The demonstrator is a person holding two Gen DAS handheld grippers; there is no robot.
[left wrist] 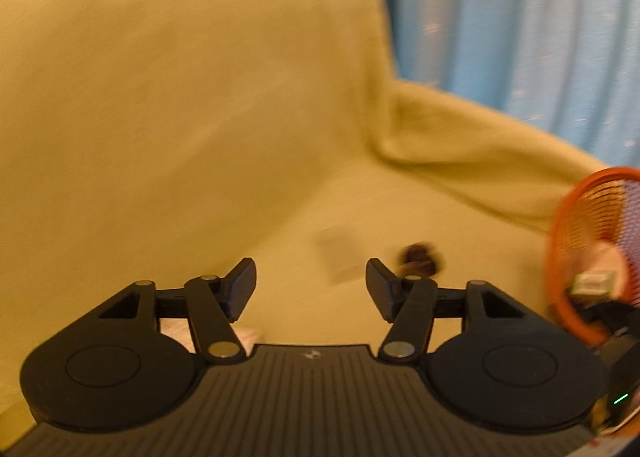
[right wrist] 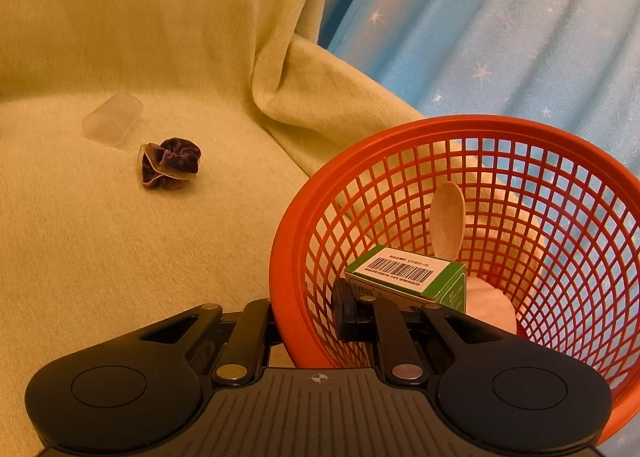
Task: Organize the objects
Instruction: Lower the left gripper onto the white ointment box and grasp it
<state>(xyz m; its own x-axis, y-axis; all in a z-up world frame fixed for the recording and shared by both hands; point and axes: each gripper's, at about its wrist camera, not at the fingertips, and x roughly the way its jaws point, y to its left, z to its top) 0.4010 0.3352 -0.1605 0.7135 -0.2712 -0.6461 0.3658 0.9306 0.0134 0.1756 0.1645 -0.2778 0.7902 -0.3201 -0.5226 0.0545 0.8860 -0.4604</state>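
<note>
My left gripper [left wrist: 310, 277] hovers open over the yellow-green seat with nothing between its fingers. Just beyond its right finger lies a dark purple velvet scrunchie [left wrist: 420, 257] [right wrist: 170, 163]. A translucent plastic cup [left wrist: 338, 253] [right wrist: 113, 119] lies on its side beside the scrunchie; both are blurred in the left wrist view. My right gripper [right wrist: 308, 313] is shut on the near rim of the orange mesh basket [right wrist: 440, 129] [left wrist: 560, 217], one finger outside and one inside. In the basket are a green-and-white barcoded box [right wrist: 404, 273], a wooden spoon [right wrist: 447, 217] and a pale soft item [right wrist: 492, 305].
A yellow-green blanket [right wrist: 160, 37] covers the seat and the backrest, with a thick fold [right wrist: 304, 89] behind the basket. A blue curtain with stars [right wrist: 500, 25] hangs at the back right. A pinkish-white item [left wrist: 248, 337] peeks out under my left gripper.
</note>
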